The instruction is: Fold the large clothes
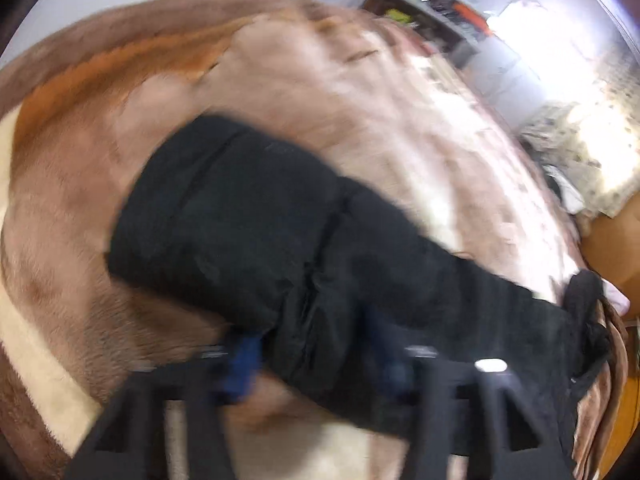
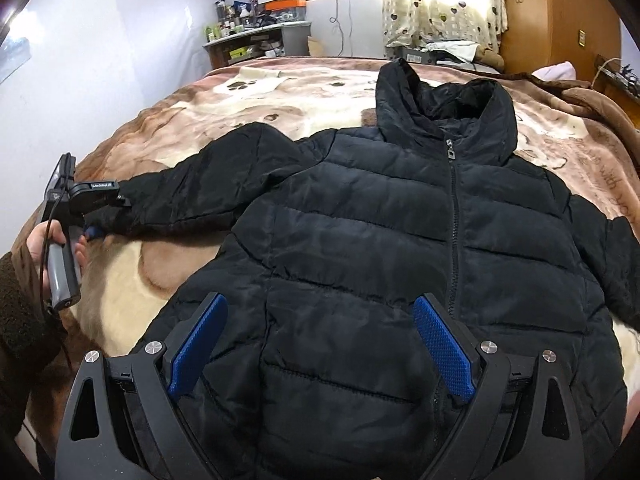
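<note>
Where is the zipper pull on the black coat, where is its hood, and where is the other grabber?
zipper pull (image 2: 451, 149), right wrist view, on the metal tab.
hood (image 2: 400, 96), right wrist view, on its left side.
left gripper (image 2: 105, 224), right wrist view, at its tips by the sleeve cuff.

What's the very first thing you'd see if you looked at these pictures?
A big black puffer jacket lies spread face up on the bed's teddy-bear blanket, zipped up with its hood at the far end. The left gripper is at the cuff of one outstretched sleeve, while the right gripper hangs open over the jacket's hem.
</note>
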`<state>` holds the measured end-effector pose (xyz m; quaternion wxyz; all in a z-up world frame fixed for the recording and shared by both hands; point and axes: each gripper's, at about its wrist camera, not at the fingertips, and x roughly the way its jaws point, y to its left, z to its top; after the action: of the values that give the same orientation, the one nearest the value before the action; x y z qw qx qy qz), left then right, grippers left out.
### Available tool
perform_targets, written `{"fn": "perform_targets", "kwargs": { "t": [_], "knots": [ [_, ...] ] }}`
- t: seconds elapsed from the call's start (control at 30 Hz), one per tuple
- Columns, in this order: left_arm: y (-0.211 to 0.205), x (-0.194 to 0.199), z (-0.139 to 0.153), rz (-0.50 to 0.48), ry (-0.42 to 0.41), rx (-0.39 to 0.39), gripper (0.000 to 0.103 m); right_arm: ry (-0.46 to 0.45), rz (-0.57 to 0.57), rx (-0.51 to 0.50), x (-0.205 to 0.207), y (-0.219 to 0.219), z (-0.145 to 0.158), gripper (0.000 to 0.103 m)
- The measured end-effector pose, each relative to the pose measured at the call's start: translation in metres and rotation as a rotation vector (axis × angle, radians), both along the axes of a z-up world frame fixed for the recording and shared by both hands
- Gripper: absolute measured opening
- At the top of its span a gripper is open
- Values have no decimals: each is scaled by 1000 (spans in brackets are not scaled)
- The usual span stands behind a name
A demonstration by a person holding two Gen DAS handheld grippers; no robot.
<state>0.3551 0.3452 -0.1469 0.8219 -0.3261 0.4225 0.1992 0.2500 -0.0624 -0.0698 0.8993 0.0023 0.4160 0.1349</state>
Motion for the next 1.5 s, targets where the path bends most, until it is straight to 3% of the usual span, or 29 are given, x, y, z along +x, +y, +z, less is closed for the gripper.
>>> {"fn": "perform_targets", "kwargs": {
  "t": [0.03,0.13,0.3,0.4,0.53,0.77,0.87,0.93,1.07,1.17,1.27,1.33,1.4,1.5],
  "knots": [
    [-5,2,8,-8,-15,20,24,-4,-7,13,-1,-4,2,95],
    [-31,4,41,-59,-102,73,17,0,-22,25,-2,-13,6,94],
    [-109,18,109,-265,-257,232,17,-36,-88,69,-9,-43,20,94],
    [-162,25,136,-401,-312,250,17,-52,-134,89,-12,-65,28,94],
    [-231,31,152,-540,-325,293,17,-76,-195,114,-21,-94,37,94],
    [-343,41,140,-725,-258,254,19,-85,-317,152,-33,-155,41,94],
    [-389,41,125,-803,-218,302,19,-80,-359,156,-38,-180,39,94],
    [-406,41,113,-841,-195,317,19,-73,-386,157,-41,-195,36,94],
    [-435,53,79,-885,-75,291,20,-54,-418,169,-47,-213,28,94],
    [-452,53,63,-932,-76,307,22,-40,-432,165,-50,-221,21,94],
    [-461,52,55,-975,-64,294,39,-24,-446,159,-48,-226,15,94],
    [-464,52,51,-1002,-70,231,64,-10,-453,154,-45,-229,12,94],
    [-463,50,58,-1023,-100,242,73,-2,-457,152,-43,-231,9,94],
    [-449,46,67,-1028,-111,209,74,2,-454,143,-37,-229,9,94]
  ]
}}
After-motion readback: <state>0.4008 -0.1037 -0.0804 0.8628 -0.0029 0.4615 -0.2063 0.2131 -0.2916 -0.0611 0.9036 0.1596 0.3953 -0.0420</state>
